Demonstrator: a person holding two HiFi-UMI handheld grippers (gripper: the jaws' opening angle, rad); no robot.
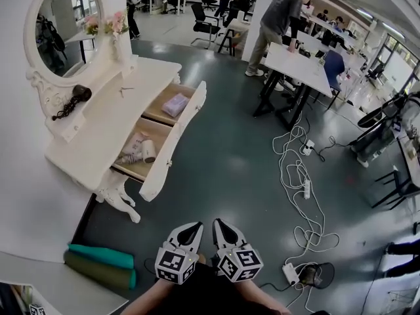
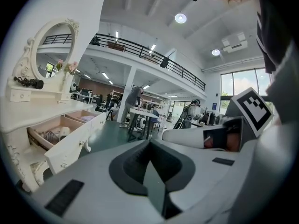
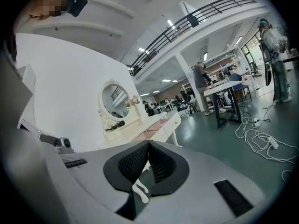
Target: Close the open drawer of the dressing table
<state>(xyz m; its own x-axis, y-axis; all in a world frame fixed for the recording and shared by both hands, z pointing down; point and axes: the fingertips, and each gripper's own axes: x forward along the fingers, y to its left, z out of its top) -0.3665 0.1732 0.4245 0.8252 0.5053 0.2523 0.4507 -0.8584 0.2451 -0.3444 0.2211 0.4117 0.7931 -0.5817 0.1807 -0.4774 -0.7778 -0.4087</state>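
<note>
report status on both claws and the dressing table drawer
Left claw and right claw shut, empty. Wide white drawer of white dressing table open, items inside, claws well short of it. Path clear; white cables off right.

The dressing table is white, and its open drawer is pale tan inside. Pink flowers and a black hair dryer sit on its worktop. The floor is dark grey-green. The left gripper and right gripper are light grey, with black-padded jaws and black-and-white square markers.
</note>
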